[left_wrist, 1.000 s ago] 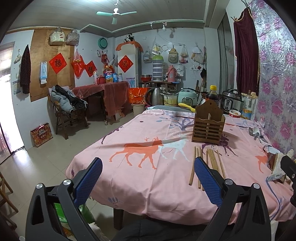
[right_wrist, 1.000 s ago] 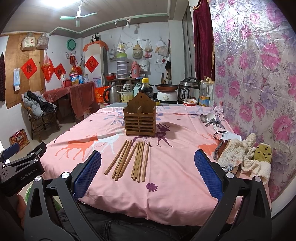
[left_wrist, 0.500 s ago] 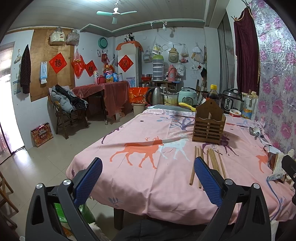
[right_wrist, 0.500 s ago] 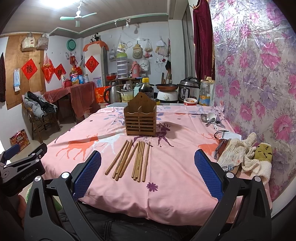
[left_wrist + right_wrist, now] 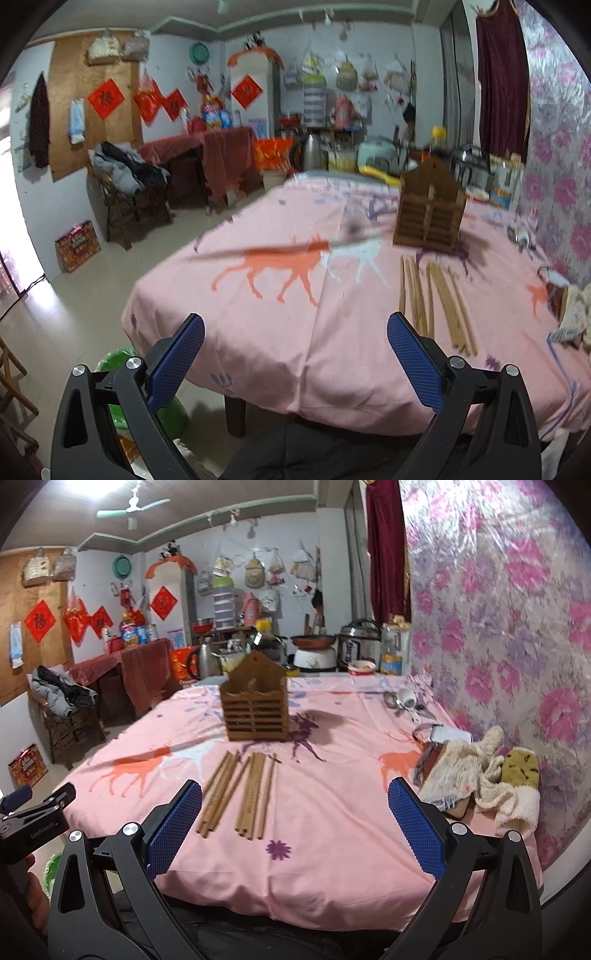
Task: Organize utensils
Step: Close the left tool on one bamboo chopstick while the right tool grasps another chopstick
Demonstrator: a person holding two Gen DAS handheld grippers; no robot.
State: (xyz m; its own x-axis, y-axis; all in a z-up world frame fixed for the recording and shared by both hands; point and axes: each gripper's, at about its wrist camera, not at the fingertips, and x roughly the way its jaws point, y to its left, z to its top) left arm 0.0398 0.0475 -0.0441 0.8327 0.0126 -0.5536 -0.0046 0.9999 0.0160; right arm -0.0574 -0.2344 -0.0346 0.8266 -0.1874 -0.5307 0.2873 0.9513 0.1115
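Several wooden chopsticks [image 5: 240, 792] lie side by side on the pink tablecloth [image 5: 332, 812], in front of a slatted wooden utensil holder [image 5: 255, 709]. They also show in the left wrist view [image 5: 436, 299], with the holder [image 5: 428, 214] behind them. My right gripper [image 5: 295, 827] is open and empty, just short of the near ends of the chopsticks. My left gripper [image 5: 295, 358] is open and empty at the table's front edge, to the left of the chopsticks. It also shows at the left edge of the right wrist view [image 5: 33, 816].
Metal spoons [image 5: 400, 701] lie at the far right by the flowered wall. A cloth heap [image 5: 484, 779] and a small box [image 5: 443, 734] sit at the right edge. Cookers and bottles [image 5: 358, 646] line the far end. A green bin [image 5: 162, 391] stands on the floor.
Both grippers have moved forward toward the table and tilted down a little, so the chopsticks and holder look closer. The left view is blurred by motion. Both stay open.
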